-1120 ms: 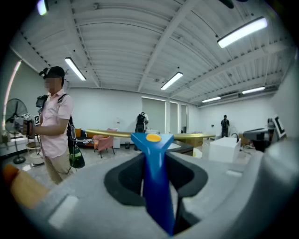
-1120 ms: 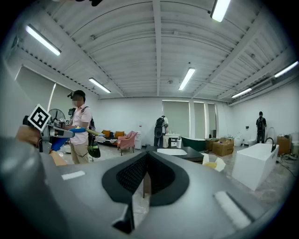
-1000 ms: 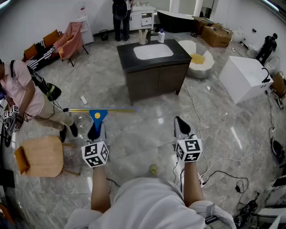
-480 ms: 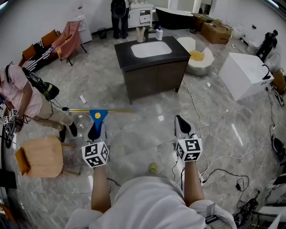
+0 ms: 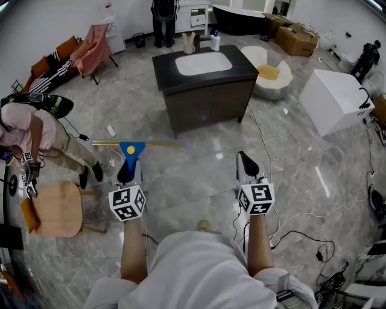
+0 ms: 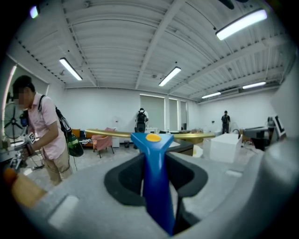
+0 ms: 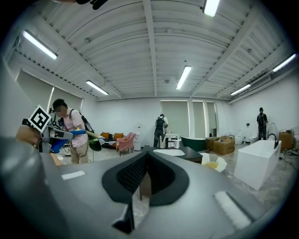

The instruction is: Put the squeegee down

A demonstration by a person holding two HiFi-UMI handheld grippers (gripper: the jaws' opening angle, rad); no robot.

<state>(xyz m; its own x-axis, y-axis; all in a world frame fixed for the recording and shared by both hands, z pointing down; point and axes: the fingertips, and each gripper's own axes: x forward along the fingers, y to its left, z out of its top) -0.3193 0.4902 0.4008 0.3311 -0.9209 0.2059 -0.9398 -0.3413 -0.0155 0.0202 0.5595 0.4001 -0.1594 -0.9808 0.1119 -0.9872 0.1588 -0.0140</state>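
Observation:
The squeegee (image 5: 130, 152) has a blue handle with a yellow dot and a long gold blade lying crosswise. My left gripper (image 5: 128, 171) is shut on the blue handle and holds it out level above the marble floor. In the left gripper view the handle (image 6: 155, 182) stands upright between the black pads, and the blade spreads to both sides beyond them. My right gripper (image 5: 245, 164) is held beside it at the same height, shut, with nothing in it; in the right gripper view (image 7: 142, 179) its pads meet. A dark vanity counter (image 5: 181, 77) with a white sink (image 5: 204, 62) stands ahead.
A person (image 5: 30, 136) bends over at the left beside a wooden stool (image 5: 57, 208). A white box (image 5: 338, 99) stands at the right, and cables (image 5: 301, 232) trail over the floor. Another person (image 5: 163, 18) stands behind the vanity, near a bottle (image 5: 215, 41).
Both grippers have moved forward together toward the vanity, which sits a little lower in the head view. The person at the left has bent lower. The grip on the squeegee is unchanged.

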